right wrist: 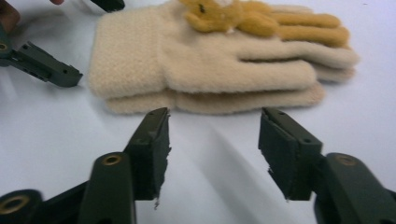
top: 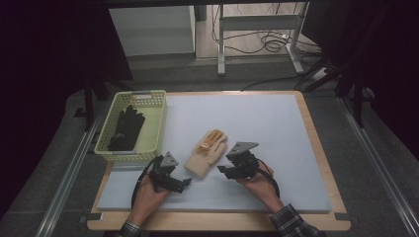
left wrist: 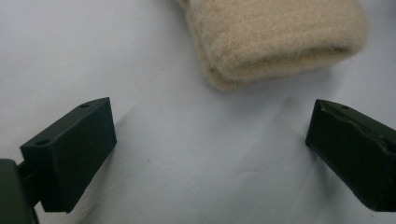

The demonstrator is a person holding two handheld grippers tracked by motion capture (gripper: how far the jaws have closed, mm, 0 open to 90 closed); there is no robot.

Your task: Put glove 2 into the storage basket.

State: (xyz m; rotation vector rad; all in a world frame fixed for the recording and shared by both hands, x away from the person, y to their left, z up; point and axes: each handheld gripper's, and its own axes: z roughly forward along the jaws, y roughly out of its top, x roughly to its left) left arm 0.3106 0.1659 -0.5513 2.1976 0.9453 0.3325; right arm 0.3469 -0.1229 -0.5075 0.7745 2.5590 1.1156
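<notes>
A: Status of the cream glove (top: 206,157)?

B: Lies flat on the pale mat (top: 257,123), near-centre, cuff toward the person, fingers pointing far. Orange-yellow fuzzy part on top at the finger end. In the right gripper view it reads as 2 layers stacked, so poss. a pair; can't confirm.

A: Left gripper (top: 184,183)?

B: Held in the person's left hand (top: 148,195), just left of the cuff, near side. Jaws spread wide, nothing between them. Left gripper view: the cuff edge sits ahead of the jaws, not touching either one. Bare mat between the 2 jaws.

A: Right gripper (top: 222,170)?

B: In the right hand (top: 258,181), just right of the glove, level w/ the cuff. Jaws also parted, empty. Right gripper view (right wrist: 212,149): glove lies crosswise just beyond the jaw tips, small gap of mat between, no contact. The other gripper's jaw shows at the cuff end, upper left of that view.

A: Anything else on the table?

B: 1 pale-yellow basket (top: 157,106) at the far-left corner of the mat, well apart from the cream glove. Black glove (top: 126,128) inside it, lying loose. Mat sits on a wooden board (top: 316,143).

A: Contact anywhere?

B: None seen. Both grippers beside the glove, 1 per side, neither gripping.
</notes>
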